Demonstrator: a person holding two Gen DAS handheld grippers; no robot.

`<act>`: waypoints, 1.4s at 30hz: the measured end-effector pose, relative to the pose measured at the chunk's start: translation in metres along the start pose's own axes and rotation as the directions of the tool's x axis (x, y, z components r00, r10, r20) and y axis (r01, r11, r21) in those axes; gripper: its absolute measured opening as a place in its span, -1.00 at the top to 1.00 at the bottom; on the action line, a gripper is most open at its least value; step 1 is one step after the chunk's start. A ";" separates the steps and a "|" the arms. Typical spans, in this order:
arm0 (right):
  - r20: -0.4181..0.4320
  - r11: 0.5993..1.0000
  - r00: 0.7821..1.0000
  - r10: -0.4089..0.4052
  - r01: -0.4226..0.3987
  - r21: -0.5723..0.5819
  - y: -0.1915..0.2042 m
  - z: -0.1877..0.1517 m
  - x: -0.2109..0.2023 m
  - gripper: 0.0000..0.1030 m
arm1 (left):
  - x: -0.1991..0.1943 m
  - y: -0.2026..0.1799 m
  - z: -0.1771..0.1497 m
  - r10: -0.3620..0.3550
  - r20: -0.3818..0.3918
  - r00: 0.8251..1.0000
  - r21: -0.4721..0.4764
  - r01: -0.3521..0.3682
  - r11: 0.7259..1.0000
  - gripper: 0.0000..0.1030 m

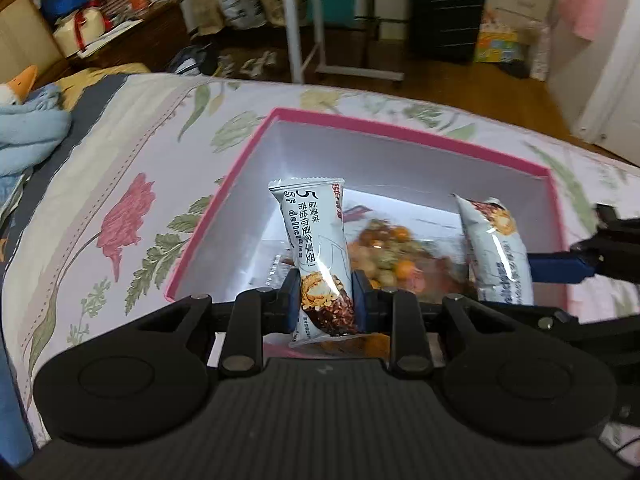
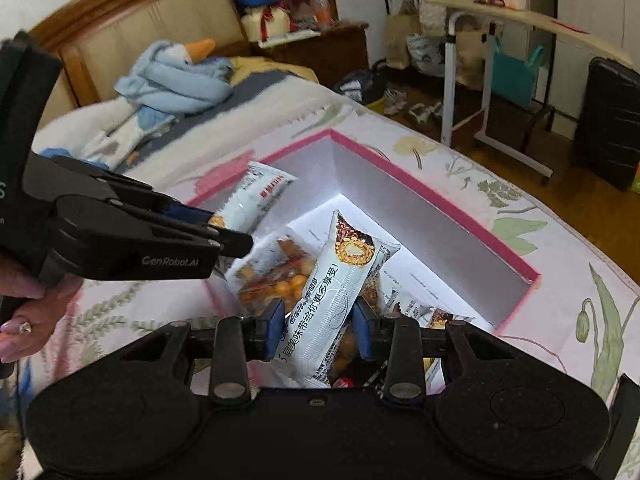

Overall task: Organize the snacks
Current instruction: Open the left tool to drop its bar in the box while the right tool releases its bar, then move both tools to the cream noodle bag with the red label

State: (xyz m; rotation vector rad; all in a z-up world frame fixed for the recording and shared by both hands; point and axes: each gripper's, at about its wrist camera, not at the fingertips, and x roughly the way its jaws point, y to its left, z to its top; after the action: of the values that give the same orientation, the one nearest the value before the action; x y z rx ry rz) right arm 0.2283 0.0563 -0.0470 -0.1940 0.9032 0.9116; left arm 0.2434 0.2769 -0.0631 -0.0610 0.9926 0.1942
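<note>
Left gripper (image 1: 326,304) clamps one white foil-wrapped snack bar (image 1: 316,256); right gripper (image 2: 320,326) clamps another white foil-wrapped bar (image 2: 332,292), both above the pink-rimmed cardboard box (image 1: 224,208).

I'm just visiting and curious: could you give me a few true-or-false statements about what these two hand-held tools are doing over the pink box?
1. Each tool grips a white snack bar. True: the left tool holds one snack bar, the right tool another.
2. The pink box is empty. False: a bag of mixed nuts and other packets lie inside.
3. The box sits on a wooden desk. False: it sits on a floral bedspread.
4. A black suitcase stands in the room. True.
</note>
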 end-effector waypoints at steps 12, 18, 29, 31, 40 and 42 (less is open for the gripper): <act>0.058 0.985 0.998 -0.021 0.011 0.172 -0.030 -0.010 -0.026 -0.05 | -0.013 -0.005 -0.014 -0.094 -0.019 0.995 -0.047 0.093 0.995 0.34; 0.114 0.964 0.993 -0.009 -0.022 0.266 -0.037 -0.039 -0.092 -0.06 | -0.059 -0.029 -0.026 -0.174 0.017 0.985 0.025 0.174 0.984 0.30; 0.103 0.911 0.976 -0.192 0.138 0.390 -0.073 -0.113 -0.206 -0.11 | -0.118 -0.112 -0.045 -0.392 0.074 0.917 0.185 0.373 0.909 0.14; 0.089 0.894 0.966 -0.243 0.188 0.406 -0.082 -0.130 -0.222 -0.19 | -0.117 -0.126 -0.048 -0.411 0.065 0.909 0.203 0.392 0.897 0.14; 0.095 0.815 0.885 -0.457 0.372 0.445 -0.131 -0.201 -0.241 -0.52 | -0.077 -0.200 -0.051 -0.499 0.052 0.865 0.250 0.472 0.845 0.13; 0.100 0.801 0.858 -0.504 0.421 0.425 -0.143 -0.213 -0.237 -0.56 | -0.067 -0.219 -0.053 -0.505 0.063 0.861 0.270 0.472 0.839 0.13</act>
State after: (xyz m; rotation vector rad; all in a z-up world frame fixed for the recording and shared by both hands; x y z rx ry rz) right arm 0.1412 -0.2816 -0.0346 0.0286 0.7724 0.2702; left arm 0.2057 0.0454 -0.0447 -0.0728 0.8314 -0.3963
